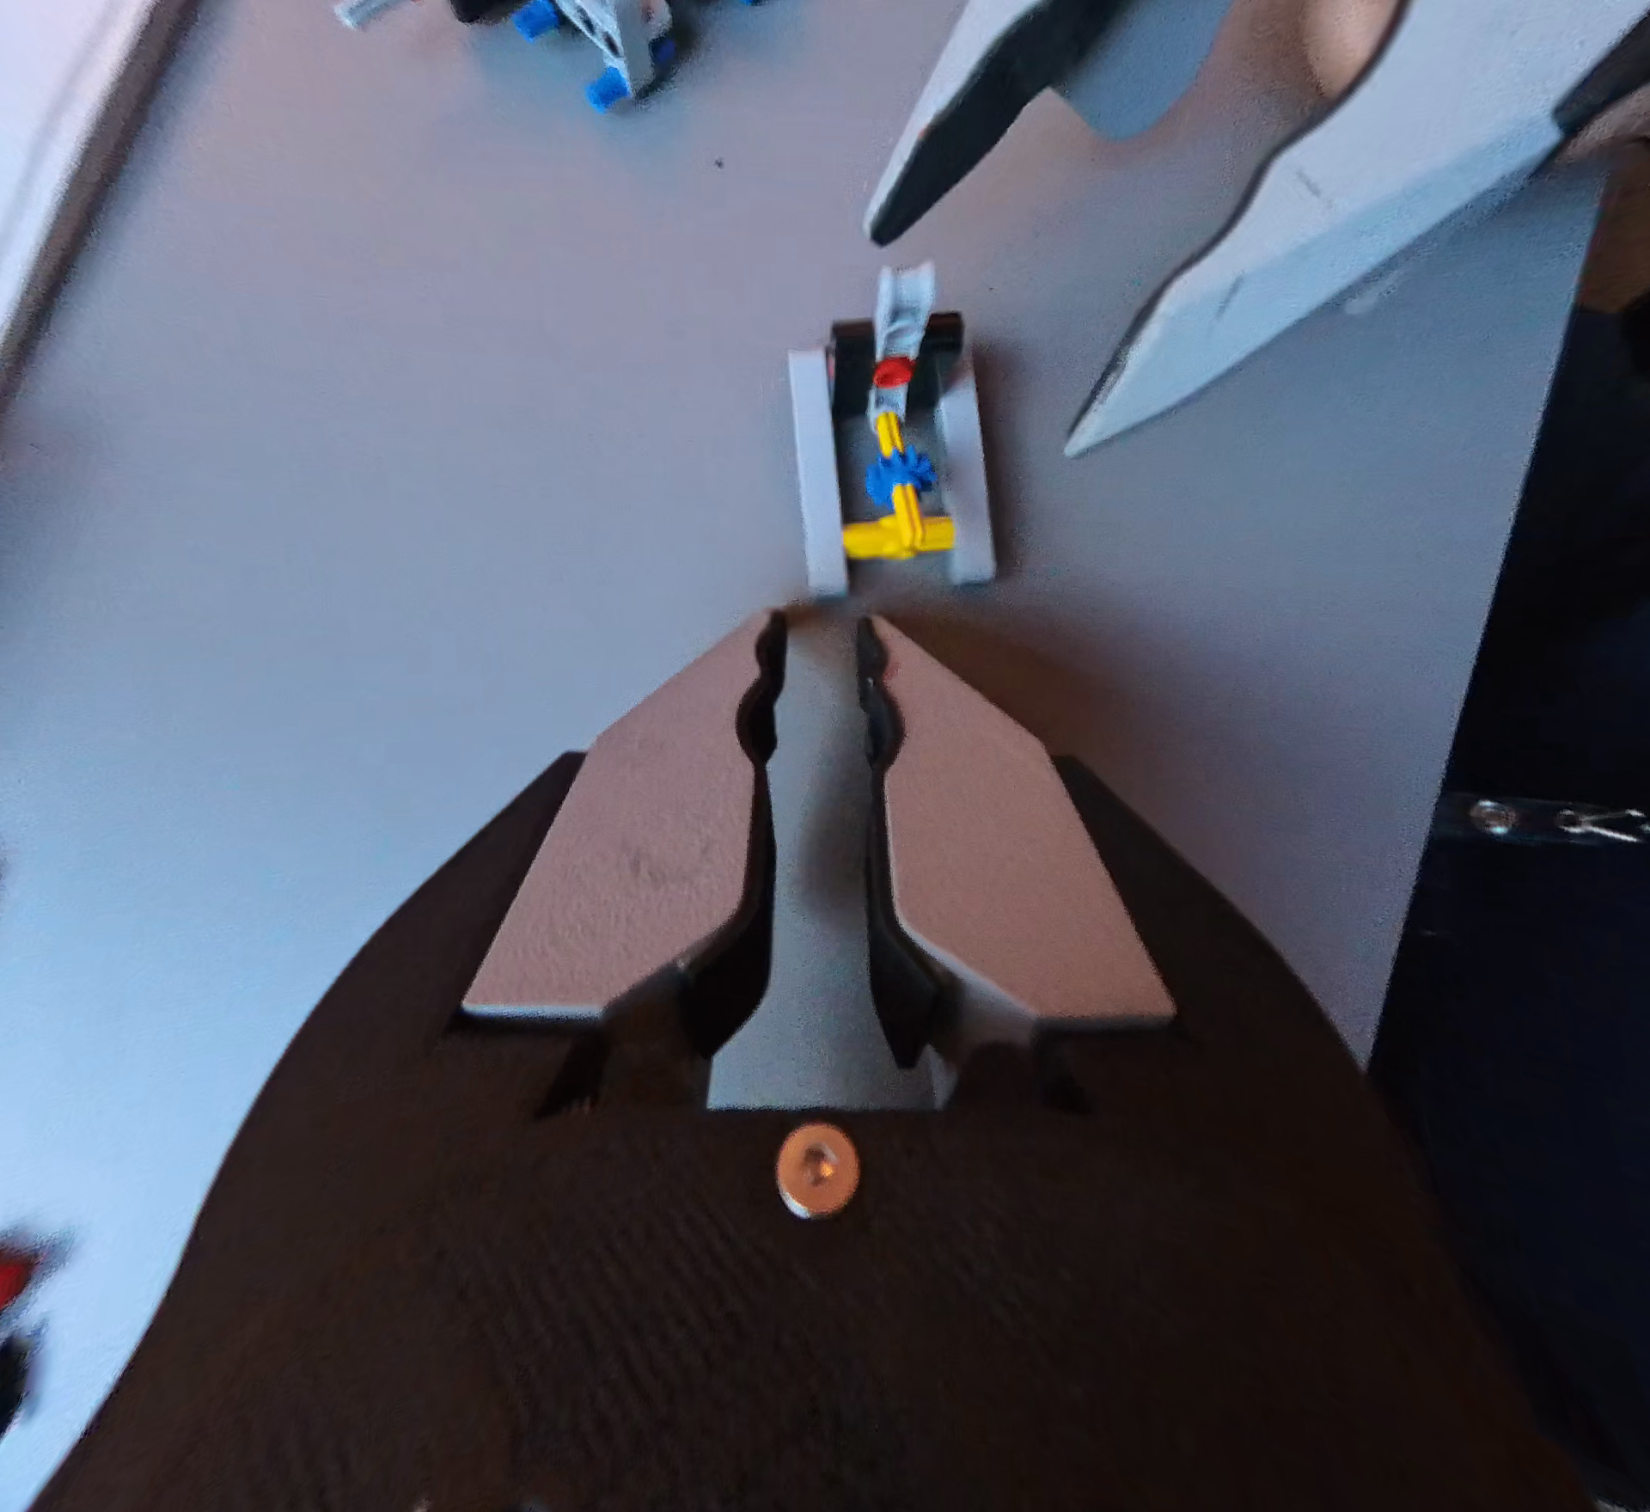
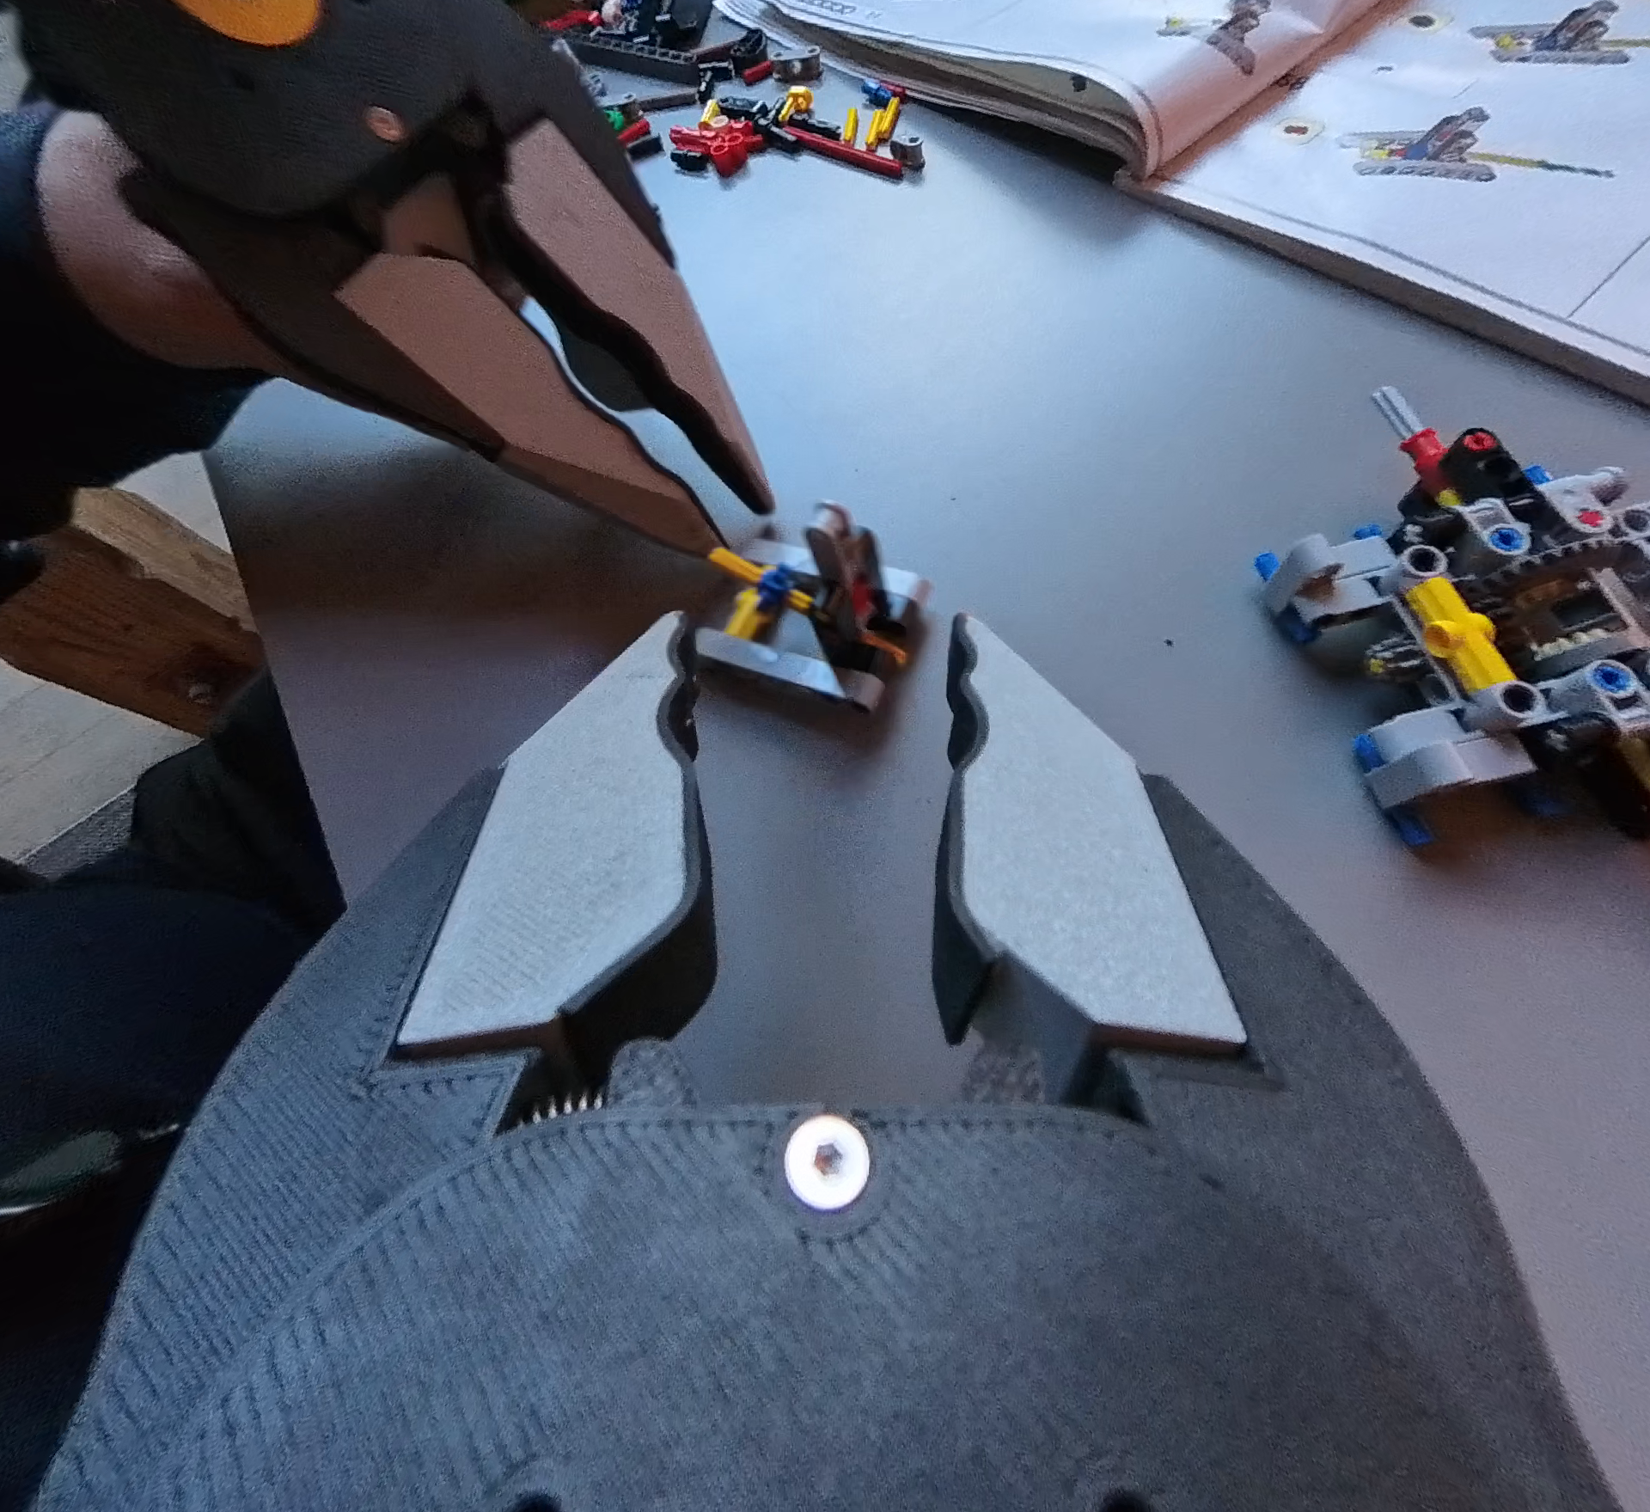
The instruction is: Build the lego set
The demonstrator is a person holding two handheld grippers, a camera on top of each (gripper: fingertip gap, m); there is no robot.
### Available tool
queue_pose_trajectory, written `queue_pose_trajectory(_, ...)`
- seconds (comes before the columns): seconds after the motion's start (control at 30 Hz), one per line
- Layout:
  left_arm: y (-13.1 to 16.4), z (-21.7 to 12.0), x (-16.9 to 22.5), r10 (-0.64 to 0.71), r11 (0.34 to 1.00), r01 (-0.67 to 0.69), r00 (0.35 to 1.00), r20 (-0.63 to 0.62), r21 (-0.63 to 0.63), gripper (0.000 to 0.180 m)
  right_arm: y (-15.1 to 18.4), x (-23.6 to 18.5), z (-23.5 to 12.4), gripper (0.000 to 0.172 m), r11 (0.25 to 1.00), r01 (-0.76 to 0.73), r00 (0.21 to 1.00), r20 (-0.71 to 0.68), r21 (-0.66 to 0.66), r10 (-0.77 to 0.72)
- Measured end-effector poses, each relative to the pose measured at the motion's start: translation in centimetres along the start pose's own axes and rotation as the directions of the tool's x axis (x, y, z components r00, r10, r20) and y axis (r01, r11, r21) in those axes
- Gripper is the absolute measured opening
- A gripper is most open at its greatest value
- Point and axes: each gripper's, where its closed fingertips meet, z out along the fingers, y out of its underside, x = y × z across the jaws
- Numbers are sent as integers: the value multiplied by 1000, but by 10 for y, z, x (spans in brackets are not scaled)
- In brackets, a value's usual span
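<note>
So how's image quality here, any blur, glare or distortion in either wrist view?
Left wrist view: soft throughout, small frame assembly smeared, straight table edge bowed by the wide lens. Right wrist view: sharper, though the same assembly is blurred; glare on the screw; left side dark.

Red and black pieces [image 1: 18, 1290] blurred and cut off at the left edge.

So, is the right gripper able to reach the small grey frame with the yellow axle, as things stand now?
Probably yes. The right gripper is open, the small grey frame lies on the table just ahead of its fingertips, and nothing stands between them. The left gripper crowds only the yellow axle end.
</note>
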Motion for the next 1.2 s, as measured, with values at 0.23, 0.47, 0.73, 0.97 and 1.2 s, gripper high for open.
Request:
queue_pose_trajectory(0.23,-4,2,3,0,999,2,998,-70,35,16,6,-1,6,52,998,-32,998,50,-52,34)
queue_pose_trajectory(0.47,-1,-2,-18,22,995,-18,999,-39,97,19,-10,25,-9,46,995,89,996,-14,55,-88)
queue_pose_trajectory(0.73,-11,-13,-29,41,977,-55,997,72,207,12,-20,37,-15,42,981,150,989,-30,119,-147)
queue_pose_trajectory(0.97,-19,-24,-32,36,954,-60,996,86,295,17,-26,38,-12,38,976,168,986,-35,138,-164)
queue_pose_trajectory(1.2,-20,-24,-36,37,955,-66,994,107,290,17,-34,38,-18,38,974,98,994,31,205,-107)
